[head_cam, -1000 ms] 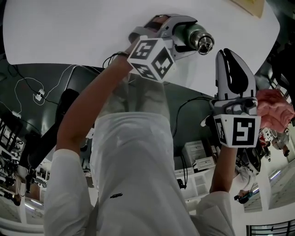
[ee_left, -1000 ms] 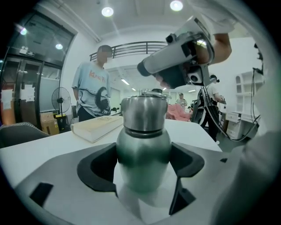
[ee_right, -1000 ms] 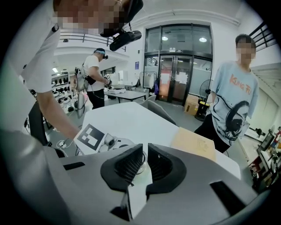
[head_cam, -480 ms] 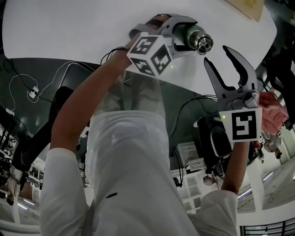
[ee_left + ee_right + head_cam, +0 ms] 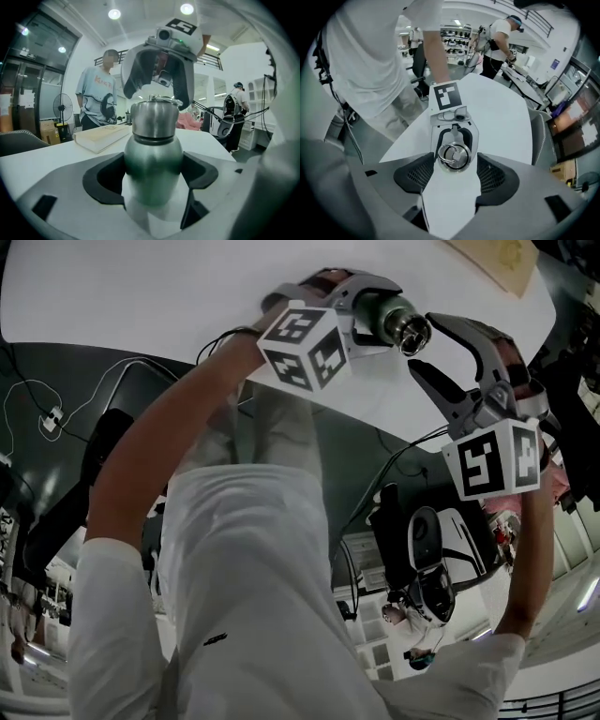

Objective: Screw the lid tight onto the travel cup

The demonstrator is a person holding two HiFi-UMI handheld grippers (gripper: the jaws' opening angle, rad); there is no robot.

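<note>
Book (image 5: 502,261), partly off top edge

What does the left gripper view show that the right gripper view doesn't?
Left only: the side of the travel cup, clamped in the left claw, a book, a bystander, the right claw beyond the lid. Right only: the lid's top with its ring, the left claw's marker cube. The right claw has just been opening; the lid sits at its gap, untouched. Both: cup and table.

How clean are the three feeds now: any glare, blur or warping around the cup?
Head view: dim, bowed at edges, white table washed out. Left gripper view: travel cup sharp, ceiling lamps flare. Right gripper view: lid crisp, corners vignetted black.
</note>
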